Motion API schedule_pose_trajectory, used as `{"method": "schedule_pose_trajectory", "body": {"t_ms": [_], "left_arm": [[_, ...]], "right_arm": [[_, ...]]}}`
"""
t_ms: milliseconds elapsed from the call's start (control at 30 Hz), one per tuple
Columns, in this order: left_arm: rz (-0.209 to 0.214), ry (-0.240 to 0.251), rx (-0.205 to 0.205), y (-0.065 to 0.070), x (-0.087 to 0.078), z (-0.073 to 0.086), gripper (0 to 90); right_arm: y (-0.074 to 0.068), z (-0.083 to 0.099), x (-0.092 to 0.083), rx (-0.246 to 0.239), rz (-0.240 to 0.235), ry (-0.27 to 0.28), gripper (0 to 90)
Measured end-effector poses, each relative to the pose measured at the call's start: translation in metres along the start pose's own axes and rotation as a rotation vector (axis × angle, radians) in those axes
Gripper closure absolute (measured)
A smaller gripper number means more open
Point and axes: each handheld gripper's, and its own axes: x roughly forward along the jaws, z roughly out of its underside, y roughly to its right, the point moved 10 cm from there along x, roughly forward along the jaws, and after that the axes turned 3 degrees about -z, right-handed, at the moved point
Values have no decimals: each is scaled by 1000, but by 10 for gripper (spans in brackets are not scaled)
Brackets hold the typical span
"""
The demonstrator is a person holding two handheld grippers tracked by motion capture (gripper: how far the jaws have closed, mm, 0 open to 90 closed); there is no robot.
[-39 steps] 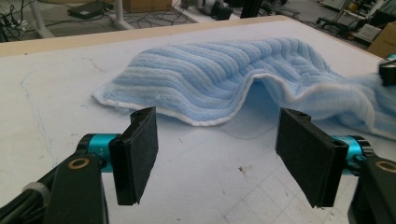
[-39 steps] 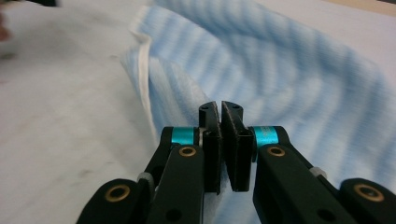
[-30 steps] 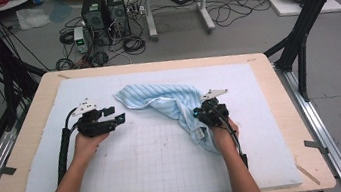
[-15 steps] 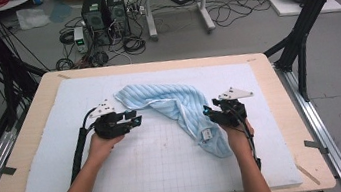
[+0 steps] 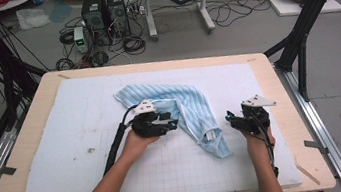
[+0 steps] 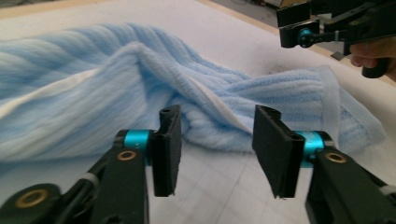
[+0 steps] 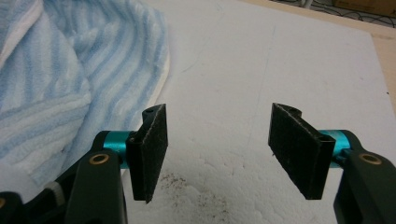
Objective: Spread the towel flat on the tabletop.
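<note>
A light-blue striped towel (image 5: 186, 107) lies crumpled in the middle of the white mat, its labelled corner trailing toward me. My left gripper (image 5: 173, 124) points right at the towel's near edge. Its jaws have just been opening; a soft fold of the towel (image 6: 93, 79) lies just past its tips (image 6: 215, 127), and the pads do not press on it. My right gripper (image 5: 231, 119) hovers right of the towel's corner. Its jaws have also just been opening and stand wide over bare mat (image 7: 223, 128), with the towel (image 7: 60, 70) to their left. The right gripper (image 6: 299, 32) shows far off in the left gripper view.
The gridded white mat (image 5: 64, 141) covers most of a wooden table (image 5: 279, 91). Dark specks (image 7: 187, 186) dot the mat under the right gripper. Black frame posts stand at both sides; computers and cables lie on the floor beyond the far edge.
The right gripper let go of the towel's near corner and drew off to the right; the corner now lies on the mat. The left hand slid right up to the towel.
</note>
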Motion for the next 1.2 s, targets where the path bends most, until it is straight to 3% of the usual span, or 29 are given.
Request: {"method": "schedule_pose_trajectory", "body": {"t_ms": [167,333,433,500,567,667,800,967,1100,1200], "left_arm": [[-46,-48,-18,3,23,-1,415],[-71,-79,-22,8,39,-2,442],[-107,-107,-16,6,46,1,533],[-147,-119,-7,2,48,3,660],[-157,-122,3,1,48,3,747],[-139,-120,6,4,48,3,850],[-91,-122,-9,5,40,1,868],[-52,-84,-4,3,16,-6,868],[-18,-43,-23,1,-9,-9,867],[0,-44,-15,0,-22,-8,861]], "right_arm": [[0,0,-4,-6,-9,13,375],[-2,1,-5,-5,-13,12,375],[-3,1,-4,-8,-16,15,375],[-4,2,-4,-7,-18,14,375],[-4,2,-4,-10,-18,11,375],[-4,2,-4,-5,-19,12,375],[-5,2,-4,-11,-23,13,376],[-6,1,-4,-5,-26,18,377],[-8,-1,-4,-9,-30,21,378],[-12,-3,-2,-13,-38,18,381]]}}
